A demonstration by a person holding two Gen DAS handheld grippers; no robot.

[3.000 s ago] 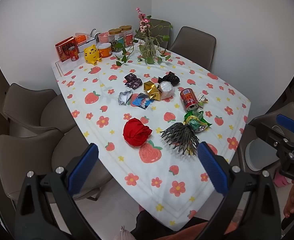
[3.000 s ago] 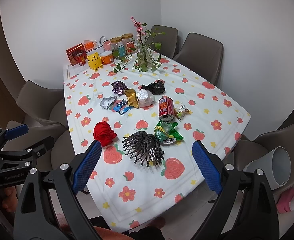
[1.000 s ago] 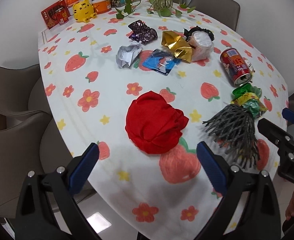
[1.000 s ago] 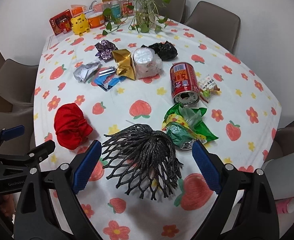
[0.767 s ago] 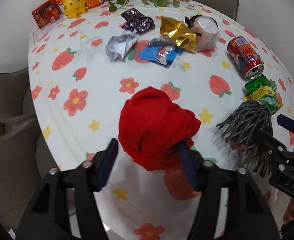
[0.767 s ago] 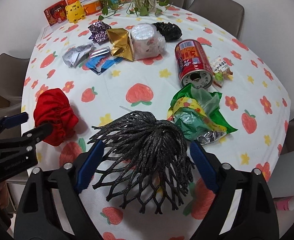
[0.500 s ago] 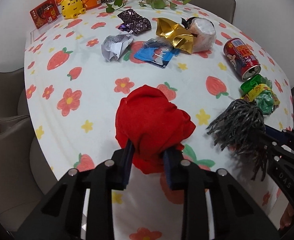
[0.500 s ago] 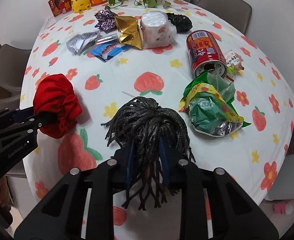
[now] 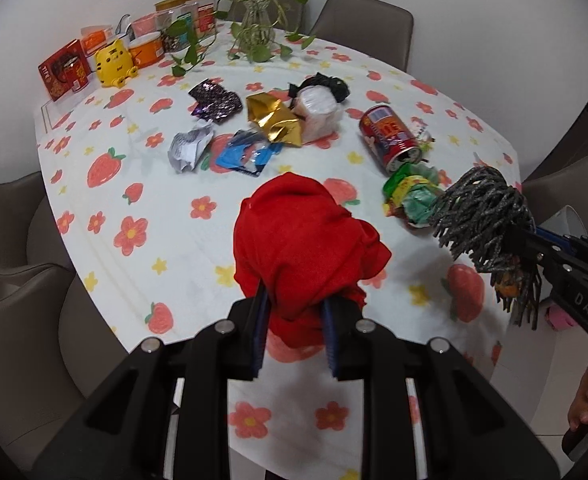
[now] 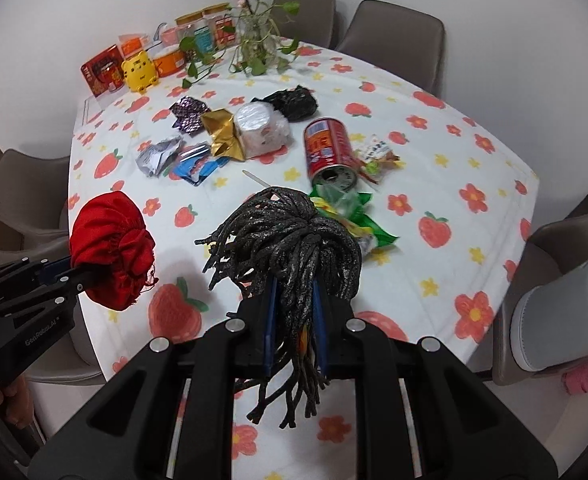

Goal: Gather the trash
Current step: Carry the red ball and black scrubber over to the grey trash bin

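My left gripper [image 9: 296, 330] is shut on a crumpled red cloth [image 9: 306, 236] and holds it above the near part of the table; the cloth also shows in the right wrist view [image 10: 109, 248]. My right gripper [image 10: 296, 328] is shut on a black foam net [image 10: 289, 244], lifted off the table; the net also shows in the left wrist view [image 9: 486, 216]. On the strawberry tablecloth [image 10: 434, 184] lie a red can [image 10: 330, 148], a green wrapper [image 10: 354, 216], a gold wrapper [image 10: 223, 136], a white plastic roll [image 10: 259, 128], a black bag [image 10: 294, 102], a blue packet [image 10: 197, 166] and silver foil [image 10: 157, 156].
A white bin [image 10: 566, 312] lies beside the table at the right, by a chair. A vase with plants [image 10: 253, 40], jars, a yellow toy [image 10: 139, 70] and a red box [image 10: 101, 68] stand at the far end. Brown chairs surround the table.
Both grippers came down open around their items, closed on them, and have now lifted the red cloth and the black net off the table and drawn back.
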